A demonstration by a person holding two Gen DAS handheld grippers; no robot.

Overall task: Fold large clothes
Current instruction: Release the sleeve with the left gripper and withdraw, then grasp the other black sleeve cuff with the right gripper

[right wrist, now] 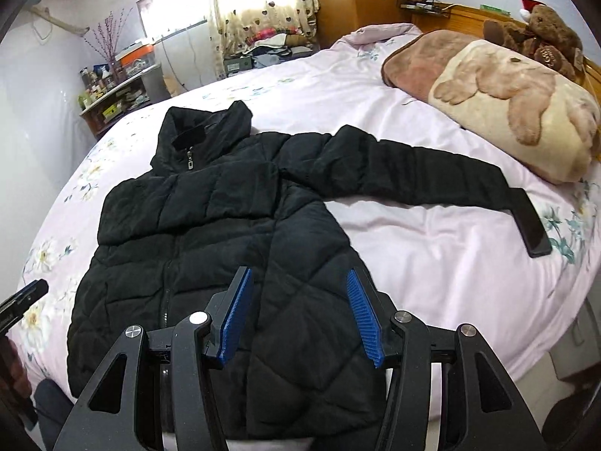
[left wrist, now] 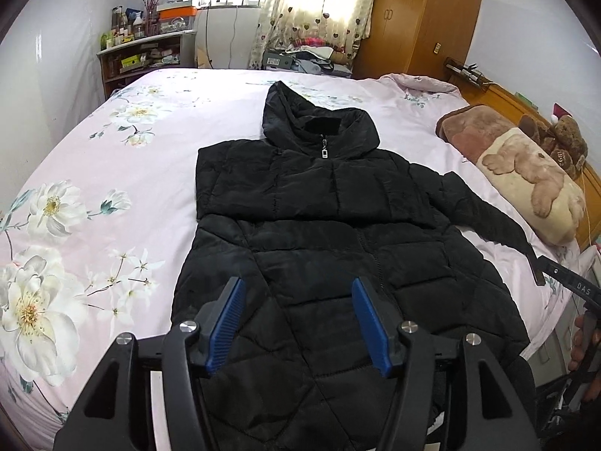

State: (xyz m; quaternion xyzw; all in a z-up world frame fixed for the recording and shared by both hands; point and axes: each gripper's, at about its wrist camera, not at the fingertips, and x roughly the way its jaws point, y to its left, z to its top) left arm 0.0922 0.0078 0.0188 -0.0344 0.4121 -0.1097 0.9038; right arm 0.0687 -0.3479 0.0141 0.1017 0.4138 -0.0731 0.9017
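1. Surface and room: you face a bed [left wrist: 112, 173] spread with a pink floral sheet. From left to right along the far wall stand a cluttered shelf unit [left wrist: 146, 50], a window with a heart-print curtain [left wrist: 315, 3], and a wooden wardrobe [left wrist: 420, 18].
2. Task item: a black quilted hooded jacket [left wrist: 319, 233] lies front-up and zipped in the middle of the bed, hood [left wrist: 311, 116] toward the far wall. One sleeve is folded across the chest; the other sleeve [right wrist: 420, 176] stretches out flat to the right, its cuff [right wrist: 531, 227] on the sheet.
3. Tools: your left gripper [left wrist: 296, 323] and right gripper [right wrist: 300, 315] both hover over the jacket's hem, blue pads spread wide apart, nothing between them.
4. Surroundings: at the right, a folded blanket with a bear print [right wrist: 503, 101] lies near the outstretched sleeve, a teddy bear [right wrist: 544, 34] behind it against the wooden headboard [left wrist: 526, 109].
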